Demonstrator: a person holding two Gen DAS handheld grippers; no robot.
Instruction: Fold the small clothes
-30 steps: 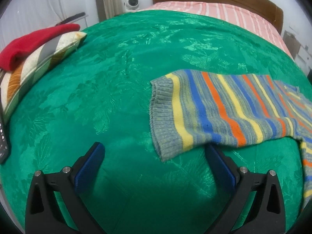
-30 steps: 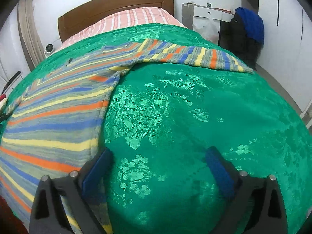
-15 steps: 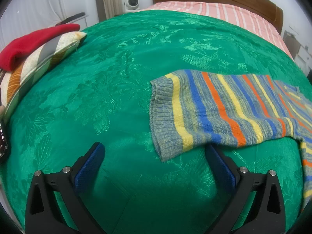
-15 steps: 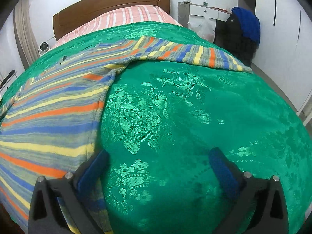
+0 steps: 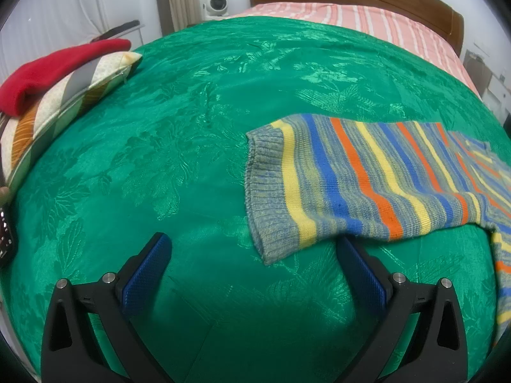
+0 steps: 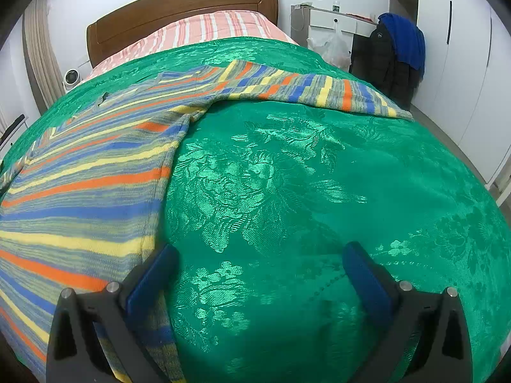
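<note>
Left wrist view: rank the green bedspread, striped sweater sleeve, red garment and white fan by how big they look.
1. green bedspread
2. striped sweater sleeve
3. red garment
4. white fan

The fan stands farthest from the camera, so its true size is uncertain.

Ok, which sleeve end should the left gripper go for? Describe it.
On the green bedspread, find the striped sweater. Its sleeve reaches toward the open left gripper and ends in a grey ribbed cuff, the only unstriped band.
</note>
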